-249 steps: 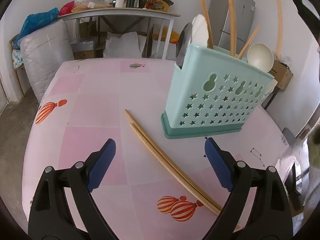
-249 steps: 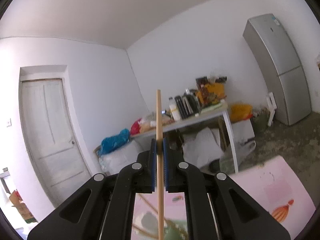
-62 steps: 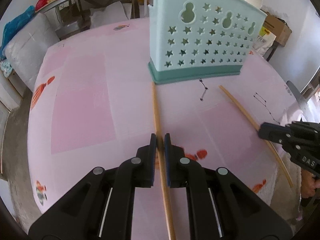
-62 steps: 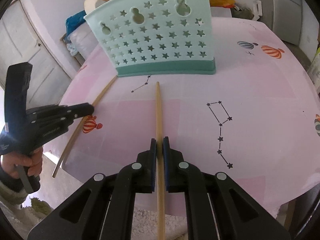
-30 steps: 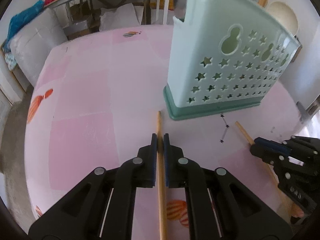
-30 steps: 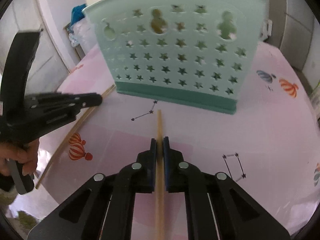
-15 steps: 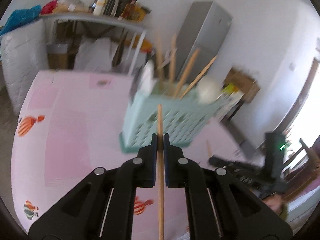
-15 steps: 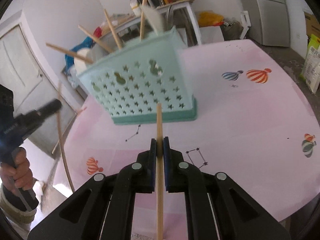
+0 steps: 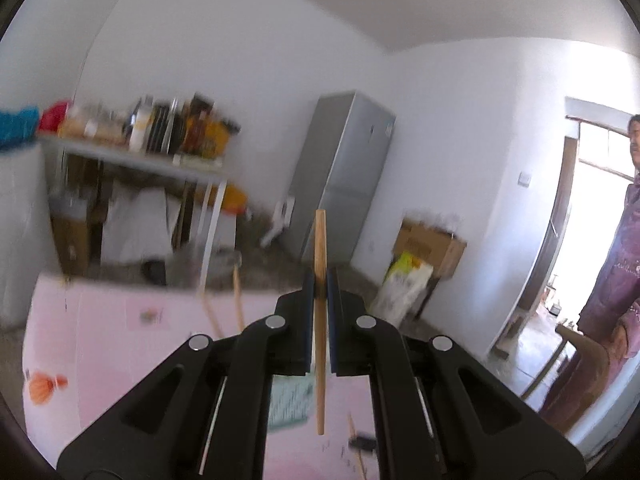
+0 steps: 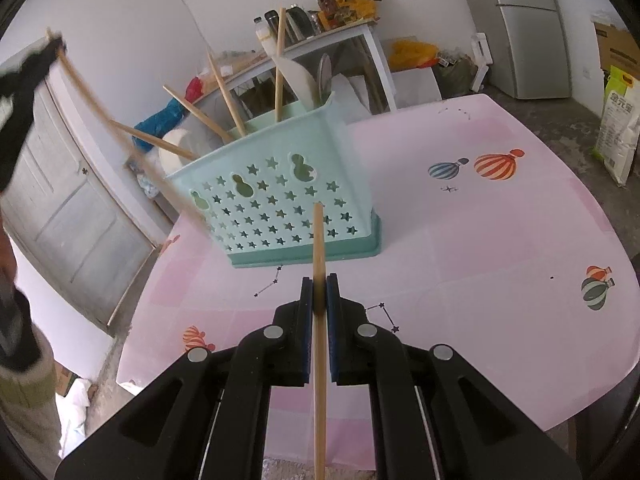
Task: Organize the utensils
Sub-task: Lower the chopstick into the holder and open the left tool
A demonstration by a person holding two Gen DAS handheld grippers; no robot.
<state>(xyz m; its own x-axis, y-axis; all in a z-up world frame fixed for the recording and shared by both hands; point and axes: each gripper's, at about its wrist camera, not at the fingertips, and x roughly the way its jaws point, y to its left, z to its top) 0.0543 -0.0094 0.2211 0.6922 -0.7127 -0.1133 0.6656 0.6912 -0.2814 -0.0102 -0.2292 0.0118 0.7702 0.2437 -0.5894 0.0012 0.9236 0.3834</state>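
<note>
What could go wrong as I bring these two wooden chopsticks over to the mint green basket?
The left gripper and right gripper each pinch a long wooden chopstick partway along, so either could pivot or slip. The mint green star-cut basket already holds splayed sticks and a white spoon; an incoming tip might snag them or tip the basket.

A mint-green utensil basket [image 10: 280, 208], pierced with stars and gourd shapes, stands upright at frame centre in the right wrist view, holding several wooden chopsticks [image 10: 224, 80] and a pale spoon [image 10: 176, 154]. One more wooden chopstick [image 10: 319, 280] runs vertically below it; another [image 9: 320, 300] stands mid-frame in the left wrist view.
</note>
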